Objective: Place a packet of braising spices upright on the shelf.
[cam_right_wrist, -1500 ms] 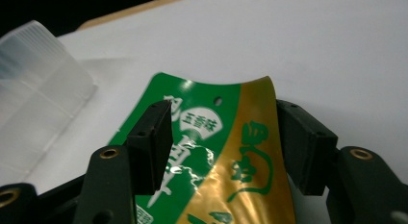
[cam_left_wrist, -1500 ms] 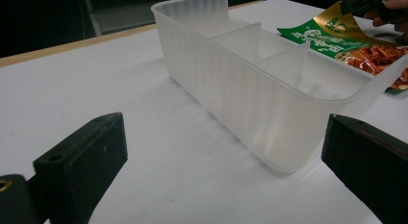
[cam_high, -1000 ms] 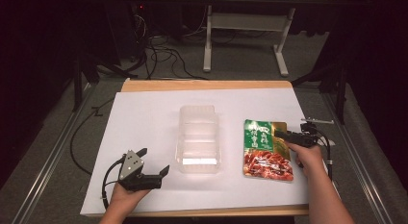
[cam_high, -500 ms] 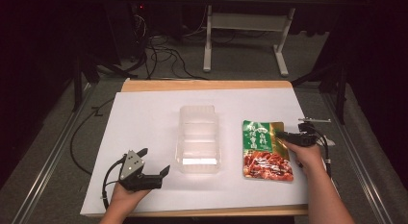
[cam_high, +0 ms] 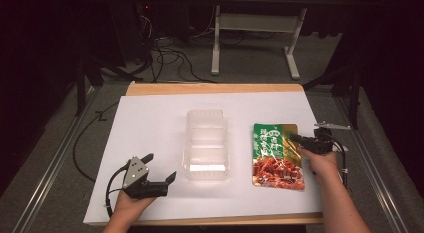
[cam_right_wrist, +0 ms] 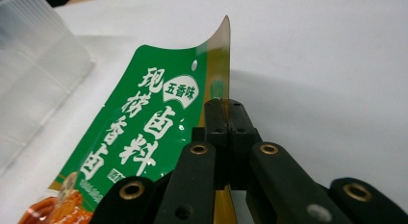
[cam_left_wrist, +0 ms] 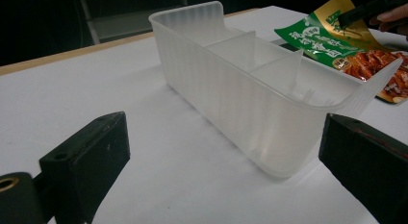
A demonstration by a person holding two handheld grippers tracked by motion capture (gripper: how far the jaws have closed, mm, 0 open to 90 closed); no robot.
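White table (cam_high: pixel 150 123): one pouch (cam_high: pixel 276 155), one tray (cam_high: pixel 206 144).

clear tray (cam_high: pixel 206 145) mid-table, bare sheet (cam_high: pixel 150 123) seemingly open around

- A recording bench in a lab or studio: a wooden-edged table (cam_high: pixel 215 88) covered by a plain white sheet (cam_high: pixel 150 123) sits lit amid dark surroundings.
- Black drapes or unlit walls close in on both sides, and the floor beyond is grey carpet (cam_high: pixel 250 58).
- Loose black cables (cam_high: pixel 165 58) trail across that floor behind the table.
- A white metal desk frame (cam_high: pixel 255 38) stands at the back, its top bare of household goods.
- Metal rails (cam_high: pixel 50 163) run along the floor on either side of the table.
- The sheet bears just a clear plastic container (cam_high: pixel 206 145) and a printed food pouch (cam_high: pixel 276 155), laid out like test props.
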